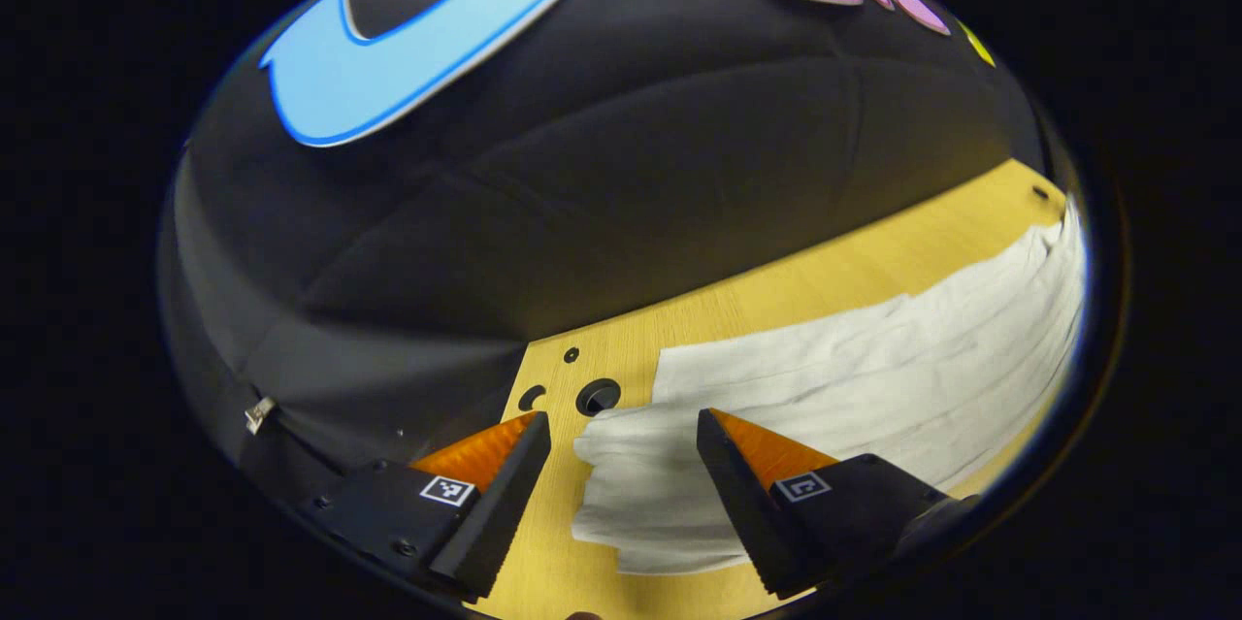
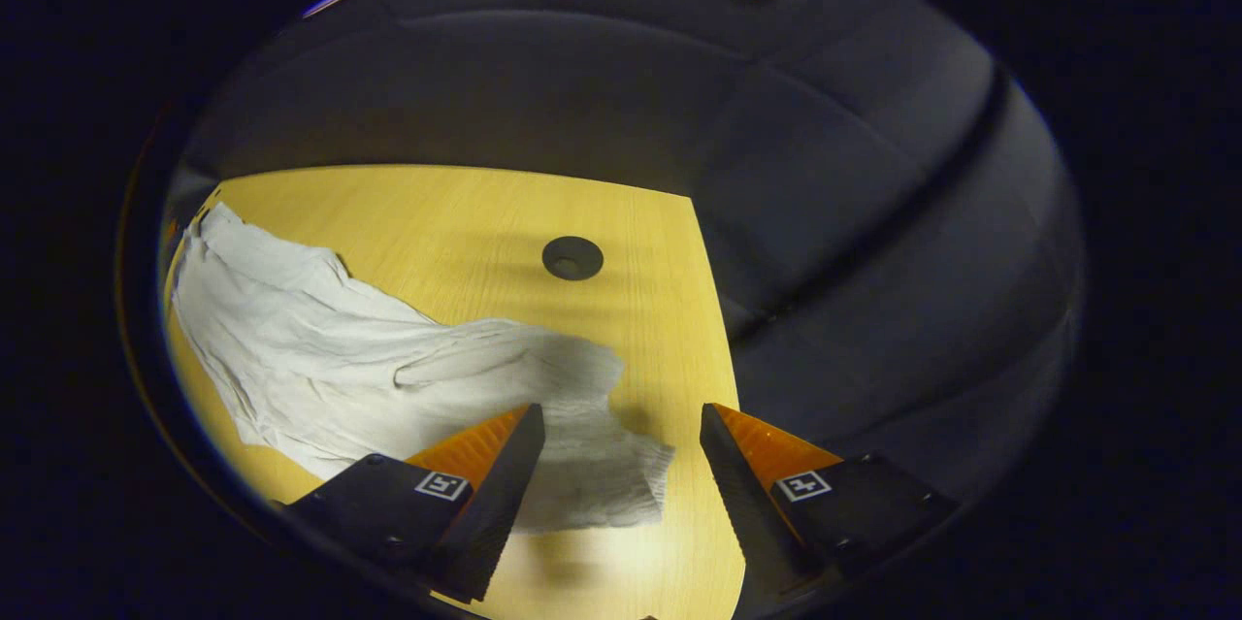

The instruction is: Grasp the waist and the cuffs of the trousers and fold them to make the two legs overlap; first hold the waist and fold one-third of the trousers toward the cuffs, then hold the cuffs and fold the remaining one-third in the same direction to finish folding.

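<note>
White trousers [image 1: 854, 368] lie stretched along the wooden table [image 1: 834, 280], with one end near my left gripper [image 1: 621, 426]. That gripper is open, hovering over this end of the cloth, nothing pinched between its fingers. In the right gripper view the other end of the trousers [image 2: 388, 358] lies wrinkled on the table [image 2: 466, 212], and its ribbed edge [image 2: 602, 474] sits just in front of my right gripper [image 2: 621, 421]. The right gripper is open too, its left finger over the cloth and its right finger over bare wood.
Round holes [image 1: 597, 397] pierce the tabletop near the left end of the trousers, and another hole [image 2: 572, 257] lies beyond the right end. The table's edge [image 2: 713, 310] runs close on the right, with the booth's black cloth wall behind both ends.
</note>
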### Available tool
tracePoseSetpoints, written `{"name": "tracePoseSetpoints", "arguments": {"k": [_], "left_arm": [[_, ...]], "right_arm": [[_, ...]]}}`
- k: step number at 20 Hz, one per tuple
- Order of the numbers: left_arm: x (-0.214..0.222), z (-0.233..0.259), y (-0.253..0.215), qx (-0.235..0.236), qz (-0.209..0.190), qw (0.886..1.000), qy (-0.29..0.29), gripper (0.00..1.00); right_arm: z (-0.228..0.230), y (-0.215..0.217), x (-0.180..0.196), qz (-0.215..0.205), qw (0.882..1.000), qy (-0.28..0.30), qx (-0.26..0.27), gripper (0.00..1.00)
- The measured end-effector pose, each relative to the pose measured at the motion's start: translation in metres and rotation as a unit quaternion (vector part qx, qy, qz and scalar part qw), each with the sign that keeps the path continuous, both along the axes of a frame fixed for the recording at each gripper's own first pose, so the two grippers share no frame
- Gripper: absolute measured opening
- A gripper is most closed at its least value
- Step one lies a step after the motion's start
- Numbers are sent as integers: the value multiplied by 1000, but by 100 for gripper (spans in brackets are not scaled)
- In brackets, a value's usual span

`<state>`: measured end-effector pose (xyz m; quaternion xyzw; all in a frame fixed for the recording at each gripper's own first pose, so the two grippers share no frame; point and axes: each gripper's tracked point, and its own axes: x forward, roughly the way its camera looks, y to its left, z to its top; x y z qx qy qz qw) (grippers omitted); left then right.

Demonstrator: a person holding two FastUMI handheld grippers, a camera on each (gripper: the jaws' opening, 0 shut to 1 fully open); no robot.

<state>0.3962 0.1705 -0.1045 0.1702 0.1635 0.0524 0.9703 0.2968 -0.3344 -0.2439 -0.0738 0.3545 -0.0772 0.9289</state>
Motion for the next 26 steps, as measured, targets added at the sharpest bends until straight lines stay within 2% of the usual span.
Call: {"name": "tracePoseSetpoints", "arguments": {"k": [3, 8, 11, 14, 20, 23, 24, 25, 26], "left_arm": [[-32, 19, -12, -61, 13, 998, -20, 96], [-95, 36, -40, -163, 39, 985, -32, 96], [-119, 41, -58, -175, 34, 983, -35, 96], [-133, 45, -83, -169, 12, 985, -30, 97], [-152, 58, -129, -142, -27, 989, -37, 97], [-165, 61, -153, -130, -48, 990, -37, 97], [-169, 61, -160, -136, -53, 989, -36, 97], [-172, 59, -165, -146, -55, 987, -35, 97], [-176, 55, -168, -160, -54, 985, -33, 96]], "right_arm": [[5, -10, -19, -61, 995, -26, 78, 98], [-12, -12, -25, -152, 965, -65, 202, 99], [-25, -10, -28, -180, 951, -74, 240, 99], [-38, -5, -29, -191, 949, -75, 240, 99], [-52, 8, -27, -167, 973, -70, 145, 97], [-48, 19, -25, -182, 968, -80, 154, 66], [-47, 23, -24, -181, 966, -76, 165, 62], [-48, 25, -24, -182, 965, -76, 171, 48], [-48, 26, -26, -184, 965, -73, 174, 40]]}}
